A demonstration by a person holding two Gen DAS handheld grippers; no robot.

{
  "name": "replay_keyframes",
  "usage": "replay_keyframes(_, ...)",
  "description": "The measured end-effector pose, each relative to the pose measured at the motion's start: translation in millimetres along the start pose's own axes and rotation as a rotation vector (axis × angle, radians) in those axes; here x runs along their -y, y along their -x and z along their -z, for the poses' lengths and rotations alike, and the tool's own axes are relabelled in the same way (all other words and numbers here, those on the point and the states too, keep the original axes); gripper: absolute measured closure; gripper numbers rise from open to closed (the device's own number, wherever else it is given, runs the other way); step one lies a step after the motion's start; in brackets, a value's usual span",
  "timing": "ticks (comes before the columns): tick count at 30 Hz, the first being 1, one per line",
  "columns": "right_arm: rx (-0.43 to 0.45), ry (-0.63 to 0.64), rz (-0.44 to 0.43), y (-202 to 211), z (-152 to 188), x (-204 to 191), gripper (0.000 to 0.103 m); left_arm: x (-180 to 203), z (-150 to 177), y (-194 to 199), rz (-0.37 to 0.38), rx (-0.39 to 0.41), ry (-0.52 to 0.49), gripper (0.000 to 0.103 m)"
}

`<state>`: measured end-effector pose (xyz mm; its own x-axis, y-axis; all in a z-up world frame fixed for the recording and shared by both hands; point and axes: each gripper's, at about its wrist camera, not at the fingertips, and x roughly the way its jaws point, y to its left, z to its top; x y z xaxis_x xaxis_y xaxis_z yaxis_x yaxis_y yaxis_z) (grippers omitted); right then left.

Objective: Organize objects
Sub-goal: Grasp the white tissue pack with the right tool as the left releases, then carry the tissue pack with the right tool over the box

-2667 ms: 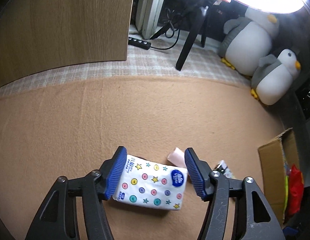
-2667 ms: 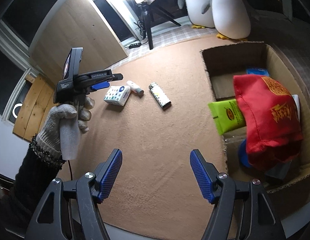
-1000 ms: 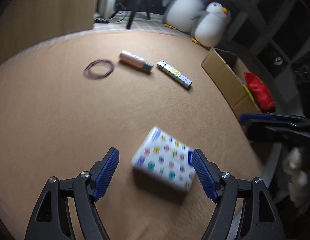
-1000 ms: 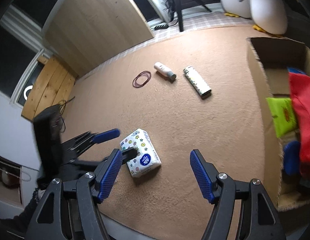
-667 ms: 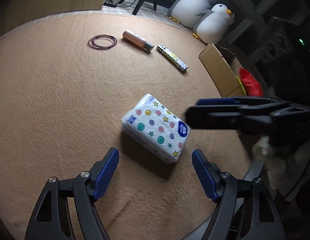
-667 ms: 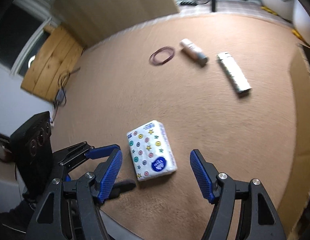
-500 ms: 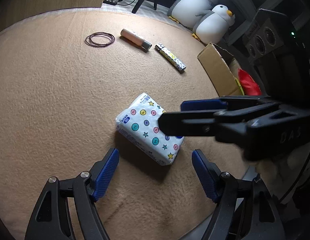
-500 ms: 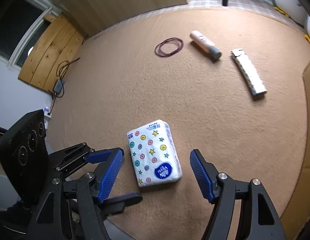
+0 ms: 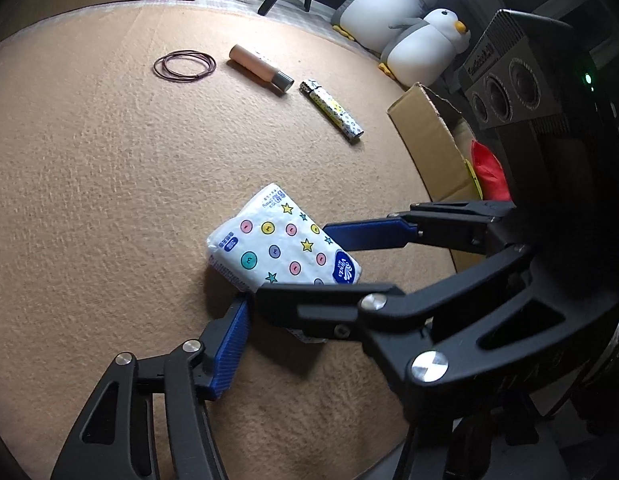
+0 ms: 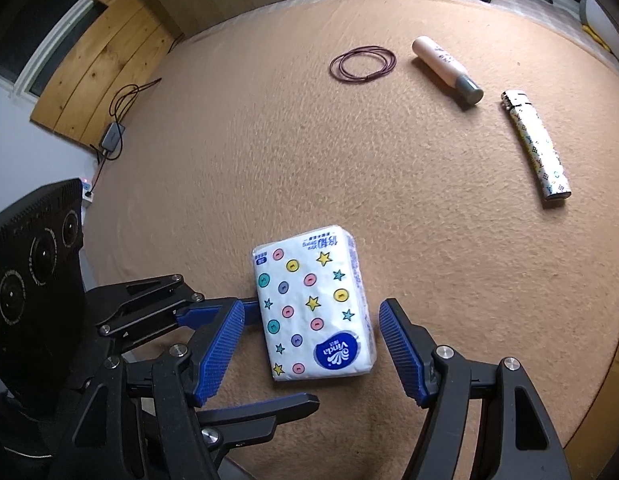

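Note:
A white tissue pack [image 10: 313, 308] with coloured dots and stars lies flat on the tan carpet; it also shows in the left wrist view [image 9: 281, 246]. My right gripper [image 10: 311, 354] is open, its blue pads on either side of the pack's near end, apart from it. In the left wrist view the right gripper [image 9: 329, 264] reaches in from the right around the pack. My left gripper [image 10: 245, 356] is open just left of the pack; only its left finger [image 9: 229, 344] shows in its own view.
A dark hair-tie loop [image 10: 363, 64], a pink tube [image 10: 445, 68] and a patterned lighter [image 10: 535, 144] lie farther out on the carpet. A cardboard box [image 9: 433, 148] holding a red pouch [image 9: 487, 168] stands at the right. Two plush penguins [image 9: 413, 20] sit behind.
The left gripper carried the pack to the near carpet and let it go. The right gripper has moved in and now straddles the pack's near end.

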<state>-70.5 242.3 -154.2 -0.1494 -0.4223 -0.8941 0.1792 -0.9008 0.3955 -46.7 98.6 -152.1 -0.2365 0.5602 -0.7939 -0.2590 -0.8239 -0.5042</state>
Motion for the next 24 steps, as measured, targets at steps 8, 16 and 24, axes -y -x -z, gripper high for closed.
replay_keyframes(8, 0.009, -0.019, 0.000, 1, 3, 7, 0.044, 3, -8, -1, -0.007, 0.005, -0.009, 0.046)
replay_keyframes(16, 0.067, -0.062, -0.006, 25, 6, 20, 0.046, 25, -28, 1, -0.003, 0.024, -0.057, 0.046)
replay_keyframes(24, 0.193, -0.104, 0.019, 84, 5, 40, 0.046, 73, -65, 5, 0.025, 0.070, -0.165, 0.045)
